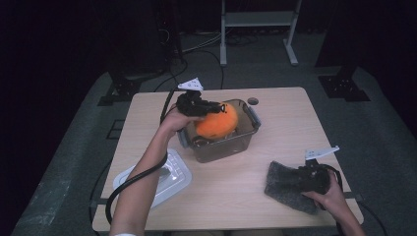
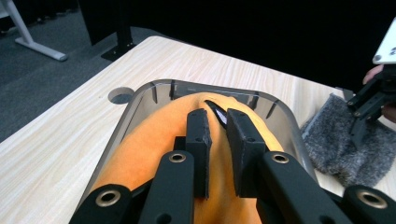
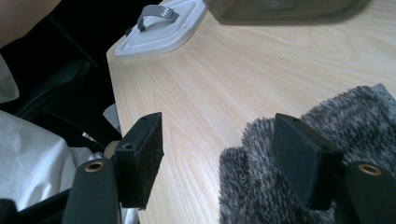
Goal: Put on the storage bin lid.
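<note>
bundle (image 1: 216, 121) in bin (image 1: 248, 135), lid (image 1: 167, 178) left

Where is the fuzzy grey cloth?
In the high view, the grey cloth lies on the table's near right corner, under the right gripper.

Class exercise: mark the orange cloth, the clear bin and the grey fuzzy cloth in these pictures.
orange cloth (image 1: 216, 124), high view, on its bulging top.
clear bin (image 1: 249, 133), high view, on the right wall near the handle.
grey fuzzy cloth (image 3: 261, 186), right gripper view, on the pile between the jaws.
</note>
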`<state>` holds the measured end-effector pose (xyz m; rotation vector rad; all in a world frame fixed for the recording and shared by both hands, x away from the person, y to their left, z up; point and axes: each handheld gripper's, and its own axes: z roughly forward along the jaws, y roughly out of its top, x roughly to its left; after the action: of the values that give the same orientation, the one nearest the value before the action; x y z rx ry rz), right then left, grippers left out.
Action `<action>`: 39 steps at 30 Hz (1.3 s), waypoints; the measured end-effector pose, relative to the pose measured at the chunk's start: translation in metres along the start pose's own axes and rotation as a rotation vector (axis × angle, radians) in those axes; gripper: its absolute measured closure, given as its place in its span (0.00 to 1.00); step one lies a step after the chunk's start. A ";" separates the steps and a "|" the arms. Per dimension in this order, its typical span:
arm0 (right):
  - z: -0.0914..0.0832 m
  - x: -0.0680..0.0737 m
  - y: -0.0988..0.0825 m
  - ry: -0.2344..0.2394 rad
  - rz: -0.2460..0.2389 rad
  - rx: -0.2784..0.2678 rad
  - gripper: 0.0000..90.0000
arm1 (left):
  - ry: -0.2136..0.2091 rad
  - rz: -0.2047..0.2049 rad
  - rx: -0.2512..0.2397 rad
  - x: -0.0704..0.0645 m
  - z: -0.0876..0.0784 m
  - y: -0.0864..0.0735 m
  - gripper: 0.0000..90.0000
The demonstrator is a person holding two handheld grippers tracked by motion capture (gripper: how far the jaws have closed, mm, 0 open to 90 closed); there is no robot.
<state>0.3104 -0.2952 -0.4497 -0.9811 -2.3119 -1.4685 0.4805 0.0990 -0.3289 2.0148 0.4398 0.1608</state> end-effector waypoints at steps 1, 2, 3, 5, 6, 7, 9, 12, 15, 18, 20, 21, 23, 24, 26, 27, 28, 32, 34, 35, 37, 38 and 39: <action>0.000 0.000 0.000 -0.001 -0.002 -0.002 0.37 | 0.000 0.005 0.006 0.000 0.003 0.000 0.89; 0.000 0.000 0.000 -0.001 -0.002 -0.002 0.37 | 0.000 0.005 0.006 0.000 0.003 0.000 0.89; -0.001 0.001 0.000 0.000 -0.002 -0.005 0.37 | 0.002 0.001 0.012 0.001 0.006 0.000 0.89; -0.001 0.001 0.000 -0.001 -0.004 -0.006 0.37 | -0.002 0.000 0.014 0.001 0.010 0.000 0.89; -0.001 0.001 0.000 -0.001 -0.004 -0.006 0.37 | -0.002 0.000 0.014 0.001 0.010 0.000 0.89; -0.001 0.001 0.000 -0.001 -0.005 -0.005 0.37 | -0.002 0.001 0.021 0.001 0.012 -0.001 0.89; -0.001 0.001 0.000 -0.003 -0.008 -0.003 0.37 | -0.006 -0.001 0.037 0.001 0.017 -0.002 0.88; -0.001 0.001 0.000 -0.003 -0.007 -0.004 0.37 | -0.009 0.001 0.042 0.001 0.020 -0.004 0.88; -0.002 0.001 0.000 -0.002 -0.008 -0.006 0.37 | -0.012 0.003 0.057 0.001 0.022 -0.005 0.88; -0.001 0.001 0.000 -0.002 -0.008 -0.005 0.37 | -0.013 0.013 0.076 0.000 0.025 -0.005 0.88; -0.001 0.001 0.001 -0.002 -0.010 -0.004 0.37 | -0.012 0.017 0.089 0.000 0.027 -0.005 0.88; 0.000 0.002 0.001 0.000 -0.011 -0.002 0.37 | -0.014 0.017 0.096 0.000 0.029 -0.005 0.88; 0.000 0.002 0.001 -0.001 -0.012 -0.002 0.37 | -0.012 0.018 0.114 -0.001 0.032 -0.006 0.88; 0.000 0.002 0.001 -0.001 -0.012 -0.002 0.37 | -0.012 0.018 0.114 -0.001 0.032 -0.006 0.88; -0.001 0.002 0.001 0.000 -0.011 -0.006 0.37 | -0.014 0.026 0.119 -0.001 0.032 -0.005 0.88; -0.001 0.001 0.001 0.000 -0.010 -0.005 0.37 | -0.016 0.029 0.124 -0.001 0.033 -0.004 0.88; -0.001 0.001 0.001 0.000 -0.010 -0.005 0.37 | -0.013 0.034 0.130 -0.002 0.033 -0.003 0.88; 0.000 0.002 0.001 0.002 -0.011 -0.004 0.37 | -0.012 0.040 0.146 -0.003 0.037 -0.002 0.88; 0.000 0.002 0.001 0.003 -0.011 -0.005 0.37 | -0.019 0.045 0.155 -0.004 0.039 -0.002 0.88; 0.000 0.002 0.001 0.002 -0.011 -0.004 0.37 | -0.029 0.049 0.162 -0.005 0.042 -0.002 0.88; 0.000 0.002 0.001 0.002 -0.010 -0.005 0.37 | -0.038 0.043 0.171 -0.004 0.044 -0.003 0.88; 0.000 0.002 0.001 0.002 -0.010 -0.005 0.37 | -0.038 0.043 0.171 -0.004 0.044 -0.003 0.88; -0.001 0.002 0.001 0.003 -0.012 -0.007 0.37 | -0.039 0.042 0.177 -0.004 0.045 -0.003 0.88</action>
<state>0.3096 -0.2949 -0.4479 -0.9673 -2.3159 -1.4831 0.4897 0.0613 -0.3529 2.1982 0.3982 0.1111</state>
